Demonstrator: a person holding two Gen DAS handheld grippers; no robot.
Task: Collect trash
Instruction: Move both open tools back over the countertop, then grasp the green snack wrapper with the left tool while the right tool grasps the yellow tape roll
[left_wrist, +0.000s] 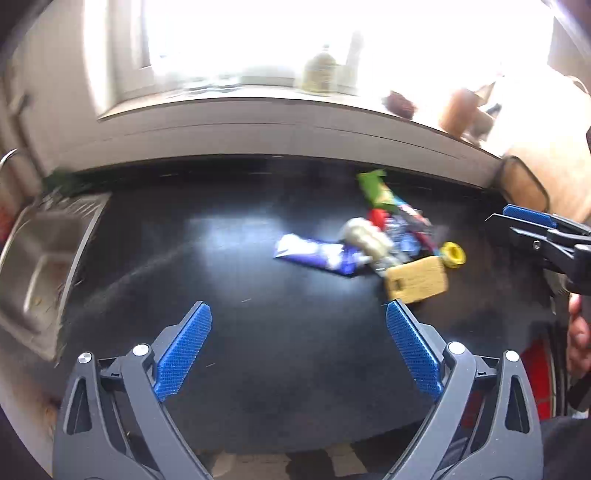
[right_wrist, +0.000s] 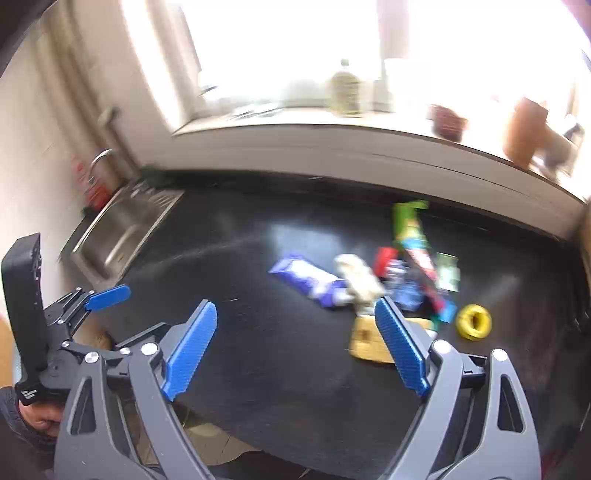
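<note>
A pile of trash lies on the black counter (left_wrist: 258, 350), right of centre: a blue-and-white wrapper (left_wrist: 317, 254) (right_wrist: 310, 278), a crumpled pale lump (left_wrist: 365, 236), a green wrapper (left_wrist: 376, 188) (right_wrist: 408, 221), a tan flat block (left_wrist: 417, 282) and a yellow ring (left_wrist: 453, 255) (right_wrist: 474, 321). My left gripper (left_wrist: 298, 306) hangs open above the counter's near part, with nothing between its blue pads. My right gripper (right_wrist: 295, 302) is open and empty too, its right finger in front of the tan block (right_wrist: 364, 341). Each gripper shows at the edge of the other's view. Both views are blurred.
A steel sink (left_wrist: 44, 251) (right_wrist: 122, 236) with a faucet (right_wrist: 99, 158) is set into the counter's left end. A bright window sill behind carries a bottle (left_wrist: 321, 70) (right_wrist: 345, 92) and brown pots (right_wrist: 524, 129). The counter's front edge runs just below the grippers.
</note>
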